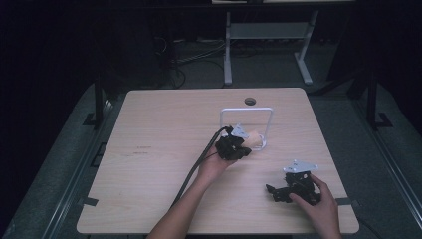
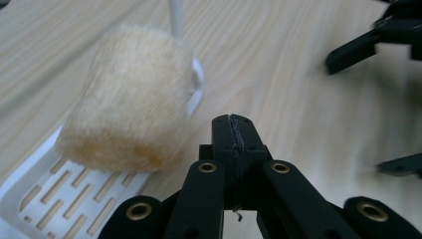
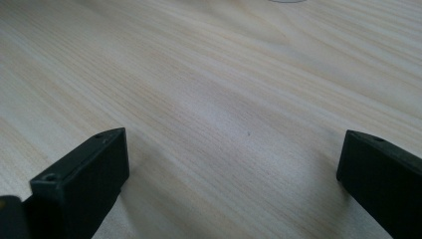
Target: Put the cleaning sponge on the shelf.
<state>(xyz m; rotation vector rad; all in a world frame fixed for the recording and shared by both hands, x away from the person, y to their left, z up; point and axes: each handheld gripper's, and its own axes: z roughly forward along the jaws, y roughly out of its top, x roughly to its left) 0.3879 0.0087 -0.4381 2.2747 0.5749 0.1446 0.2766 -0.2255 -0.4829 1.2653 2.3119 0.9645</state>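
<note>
Nearest in the high view: a bare forearm reaching up from the bottom edge to the black left gripper (image 1: 233, 147), held beside a cream fuzzy roll (image 1: 253, 140) at the foot of a white wire-frame stand (image 1: 246, 110) on the pale wooden table (image 1: 159, 124); further right, the black right gripper (image 1: 293, 186) resting low near the table's front edge, well apart from the roll. In the left gripper view, jaws pressed together on nothing, tip just beside the roll, which lies on the stand's white slotted base (image 2: 54, 199) (half over its lip). Likely trouble: a closed tip nudging the roll off the base, or tipping the light stand. In the right gripper view, jaws wide apart over bare wood, nothing between them.
</note>
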